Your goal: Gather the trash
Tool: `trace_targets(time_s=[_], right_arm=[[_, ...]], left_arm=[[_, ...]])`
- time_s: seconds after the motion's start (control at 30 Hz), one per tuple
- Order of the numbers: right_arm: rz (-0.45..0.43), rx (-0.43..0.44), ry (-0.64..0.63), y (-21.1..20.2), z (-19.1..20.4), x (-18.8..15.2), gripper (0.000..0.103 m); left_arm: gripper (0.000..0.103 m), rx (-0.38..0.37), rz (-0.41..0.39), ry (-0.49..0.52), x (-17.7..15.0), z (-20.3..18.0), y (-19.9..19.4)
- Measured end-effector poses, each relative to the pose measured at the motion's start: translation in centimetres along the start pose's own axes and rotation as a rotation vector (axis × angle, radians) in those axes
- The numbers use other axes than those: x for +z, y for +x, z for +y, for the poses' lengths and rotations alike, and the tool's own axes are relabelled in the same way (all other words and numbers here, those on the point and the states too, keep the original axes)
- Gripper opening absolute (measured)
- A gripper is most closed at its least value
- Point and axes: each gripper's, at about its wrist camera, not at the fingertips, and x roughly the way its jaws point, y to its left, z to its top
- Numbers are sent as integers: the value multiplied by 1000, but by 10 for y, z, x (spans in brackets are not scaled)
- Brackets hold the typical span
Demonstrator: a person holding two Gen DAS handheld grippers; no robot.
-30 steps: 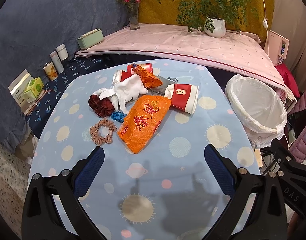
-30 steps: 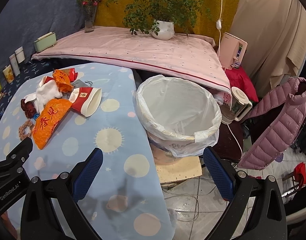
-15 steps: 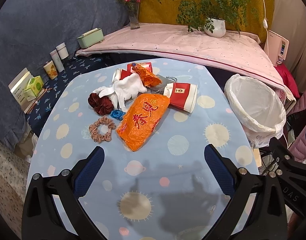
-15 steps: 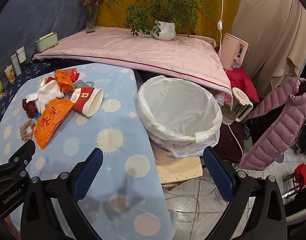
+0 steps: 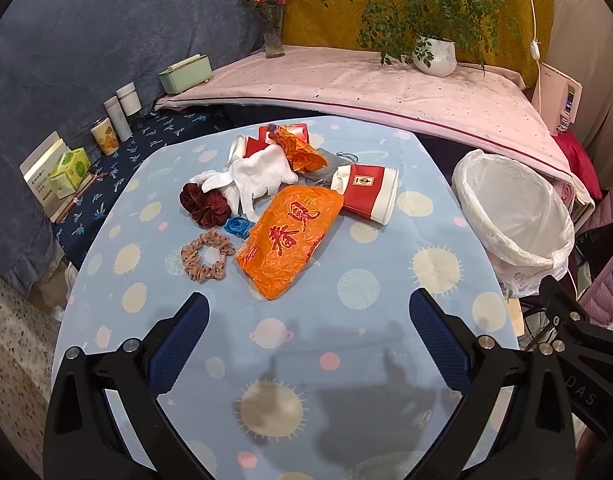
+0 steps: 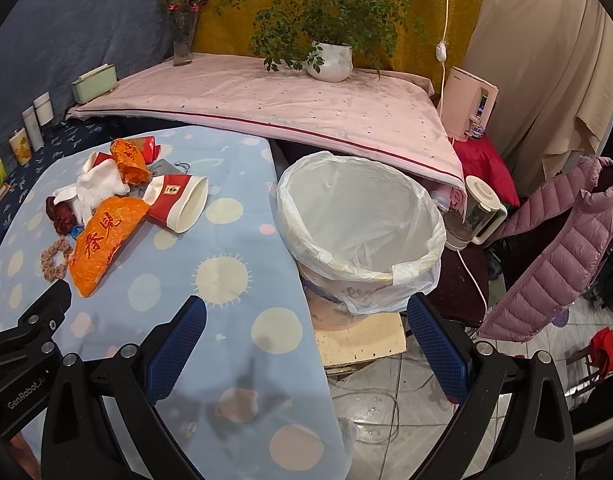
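Hovering over the planet-print tablecloth [image 5: 386, 208], the left gripper [image 5: 308, 312] has drifted only slightly in the past second: the clutter now sits a touch farther up its view than a second ago, as if the tool had eased back or tilted rather than closed in. Its blue pads stand wide apart and hold nothing. The right gripper [image 6: 304, 314] is likewise spread wide and empty, and its view has barely shifted, the white-lined trash bin [image 6: 362, 272] standing just beyond the table's right edge.

Nothing on the table has been disturbed. The large orange crinkled wrapper [image 5: 292, 236] lies nearest the left gripper, overlapping the edge of a tipped red-and-white paper cup [image 5: 366, 196]. Behind them sit a smaller orange wrapper [image 5: 302, 152], a white glove [image 5: 258, 180] and another red carton [image 5: 282, 134], partly hidden. A maroon scrunchie [image 5: 204, 204], a tan dotted scrunchie [image 5: 206, 256] and a small blue item [image 5: 236, 226] lie to the left; these look like belongings rather than rubbish.

Judging by the empty bin liner, collection has not started. The small shift suggests a pause to pick a target, and the large wrapper seems the likeliest first grab.
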Motion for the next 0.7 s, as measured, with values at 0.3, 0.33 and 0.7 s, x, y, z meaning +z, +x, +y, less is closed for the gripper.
trace_targets(time_s=[0.3, 0.33, 0.7], right_arm=[[-2, -1, -2, 0, 2, 0, 96], [-2, -1, -2, 0, 2, 0, 96], [-3, -1, -2, -1, 1, 0, 96]], left_arm=[[96, -2, 2, -3, -1, 1, 0], [96, -1, 1, -3, -2, 2, 0], [96, -2, -2, -4, -2, 3, -1]])
